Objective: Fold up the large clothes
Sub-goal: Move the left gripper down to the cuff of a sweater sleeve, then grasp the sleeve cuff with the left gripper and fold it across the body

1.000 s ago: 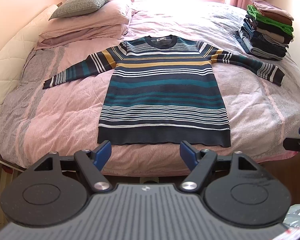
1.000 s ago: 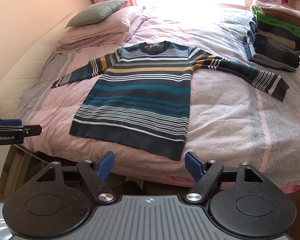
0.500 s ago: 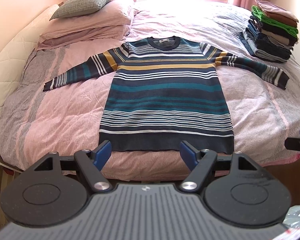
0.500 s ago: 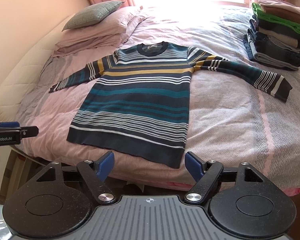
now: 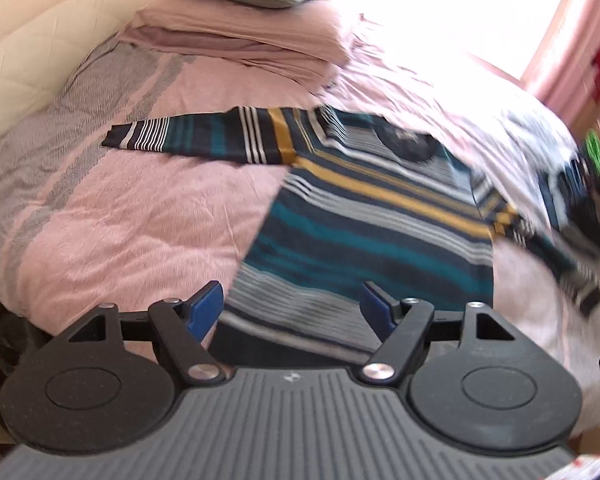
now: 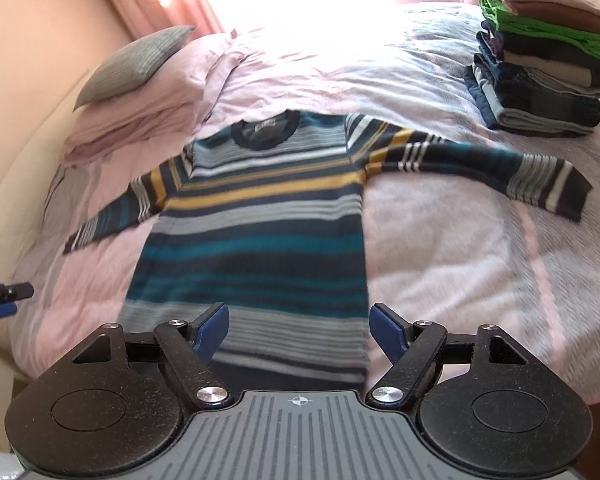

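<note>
Pink bed point(image 6: 440, 248), striped sweater point(image 6: 260, 216) spread flat, hem at near edge. My left gripper point(image 5: 292, 306) and right gripper point(image 6: 300, 330) hover over hem, jaws released, nothing between.

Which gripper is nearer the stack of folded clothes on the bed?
Right. The right gripper hangs open over the striped sweater hem, the stack of folded clothes up to its right. The left gripper sits far left, off the sweater's other side.

The bed point(image 6: 440, 280) bears a striped sweater point(image 6: 260, 232), pillows point(image 6: 140, 108) and folded clothes point(image 6: 540, 72).
</note>
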